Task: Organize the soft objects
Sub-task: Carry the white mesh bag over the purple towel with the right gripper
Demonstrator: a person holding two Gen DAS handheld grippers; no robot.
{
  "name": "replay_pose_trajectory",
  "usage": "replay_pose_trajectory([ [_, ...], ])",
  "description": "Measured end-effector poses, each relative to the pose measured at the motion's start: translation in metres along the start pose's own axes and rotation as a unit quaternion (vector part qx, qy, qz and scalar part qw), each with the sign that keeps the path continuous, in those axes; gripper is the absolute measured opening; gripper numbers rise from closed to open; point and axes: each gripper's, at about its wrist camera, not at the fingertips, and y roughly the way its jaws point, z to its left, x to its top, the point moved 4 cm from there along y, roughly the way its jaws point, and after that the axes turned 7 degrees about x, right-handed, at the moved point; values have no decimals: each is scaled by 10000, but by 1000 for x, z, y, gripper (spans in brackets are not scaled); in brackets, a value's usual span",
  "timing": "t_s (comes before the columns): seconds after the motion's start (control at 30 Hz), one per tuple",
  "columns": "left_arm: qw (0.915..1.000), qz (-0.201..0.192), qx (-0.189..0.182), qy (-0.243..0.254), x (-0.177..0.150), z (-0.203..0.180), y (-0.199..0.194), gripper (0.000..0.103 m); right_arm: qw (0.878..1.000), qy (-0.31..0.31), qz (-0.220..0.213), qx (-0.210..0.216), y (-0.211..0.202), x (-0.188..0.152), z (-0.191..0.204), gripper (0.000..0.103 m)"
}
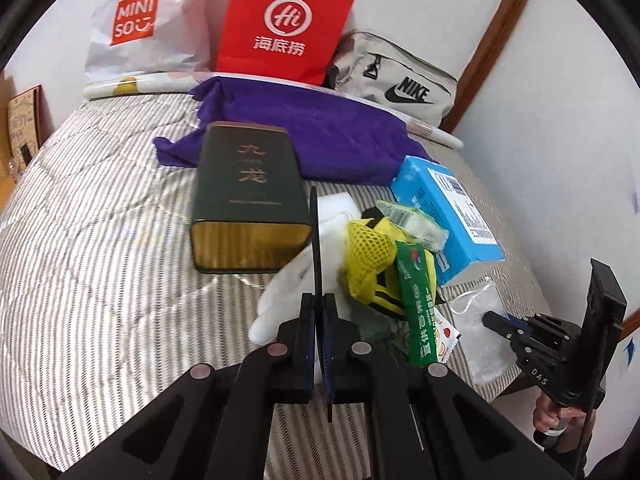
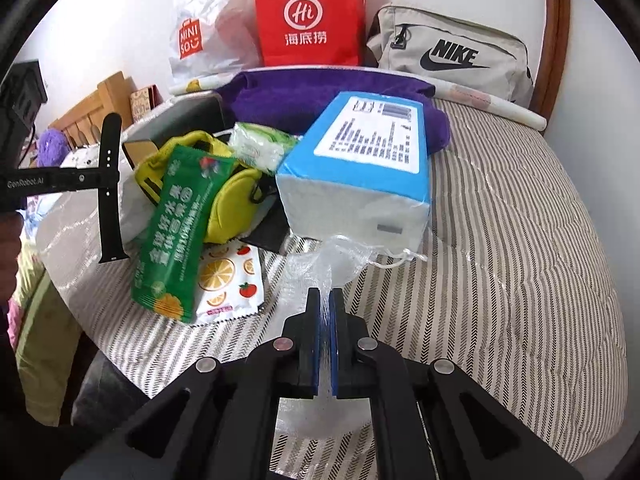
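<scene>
My left gripper (image 1: 319,300) is shut on a thin black watch strap (image 1: 316,240), seen edge-on between the pads; in the right wrist view the strap (image 2: 110,188) hangs upright over the bed's left side. Under it lie a white glove (image 1: 280,292), a yellow mesh pouch (image 1: 372,252) and a green snack packet (image 1: 416,300). My right gripper (image 2: 325,296) is shut on a clear drawstring pouch (image 2: 320,264), which lies on the striped bedcover (image 2: 500,240) in front of a blue tissue pack (image 2: 360,168).
A dark green tin (image 1: 248,196) lies left of the pile, with a purple towel (image 1: 320,132) behind it. A red paper bag (image 1: 284,20), a white Miniso bag (image 1: 136,28) and a grey Nike bag (image 1: 396,76) line the wall. A fruit-print sachet (image 2: 228,280) lies beside the green packet.
</scene>
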Motion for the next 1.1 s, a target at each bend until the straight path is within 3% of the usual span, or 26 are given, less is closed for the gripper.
replay_pose_trajectory([
  [0.4,9992,-152,84,-370,8,38,-16,4,9996,100,-267,81,-21,20,0,3],
  [0.77,9991,-168,-20,-392,27,35,-17,4,9986,1,-504,138,-35,57,1,3],
  [1.1,9990,-335,93,-295,68,31,-22,4,9981,-61,-620,20,-30,99,-12,3],
])
